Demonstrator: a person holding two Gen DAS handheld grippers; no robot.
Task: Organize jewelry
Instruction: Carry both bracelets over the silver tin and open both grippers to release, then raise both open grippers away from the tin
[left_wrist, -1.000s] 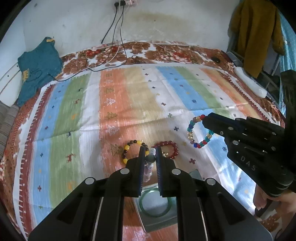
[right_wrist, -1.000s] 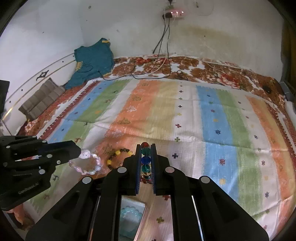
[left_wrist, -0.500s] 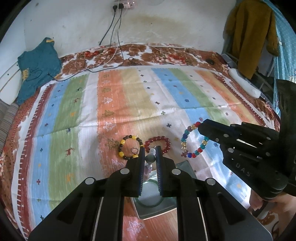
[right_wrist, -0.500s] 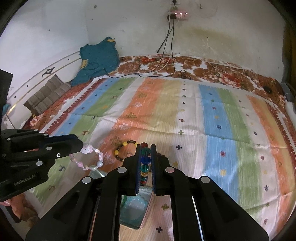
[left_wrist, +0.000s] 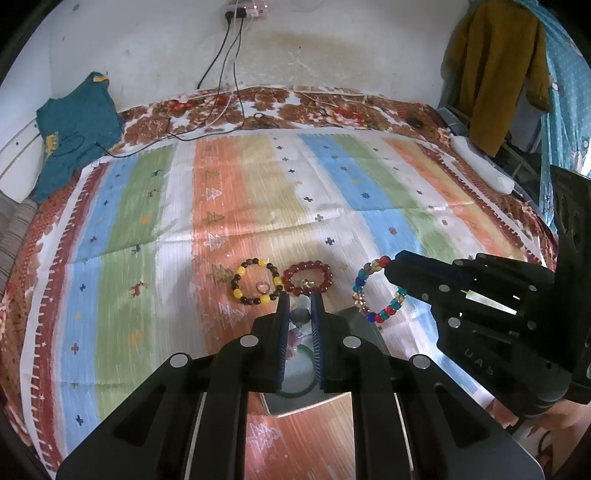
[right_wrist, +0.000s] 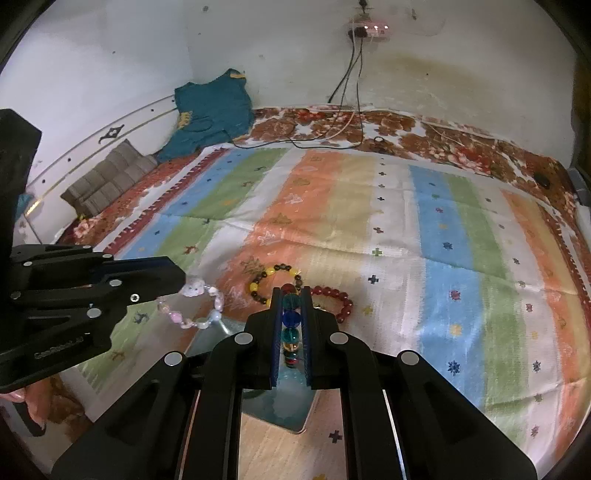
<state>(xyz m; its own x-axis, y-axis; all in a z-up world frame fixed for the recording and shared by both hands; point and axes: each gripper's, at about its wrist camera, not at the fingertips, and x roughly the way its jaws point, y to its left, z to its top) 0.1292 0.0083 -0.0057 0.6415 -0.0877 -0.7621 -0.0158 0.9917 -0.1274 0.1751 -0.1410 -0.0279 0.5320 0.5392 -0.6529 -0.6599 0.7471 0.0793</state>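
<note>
My left gripper is shut on a pale pink bead bracelet, which hangs from its tips above a grey box. My right gripper is shut on a multicoloured bead bracelet, lifted beside the box; its beads show between the fingers. A yellow and black bracelet with a small ring inside and a dark red bracelet lie on the striped cloth just beyond the box. A green bangle lies inside the box.
The striped cloth covers a bed. A teal garment lies at the back left, cables run from a wall socket, and a white power strip lies at the right edge. A mustard garment hangs at the right.
Both grippers have drawn back and up from the cloth with their bracelets. The two bracelets on the cloth now sit farther ahead, and more of the box shows beneath.
</note>
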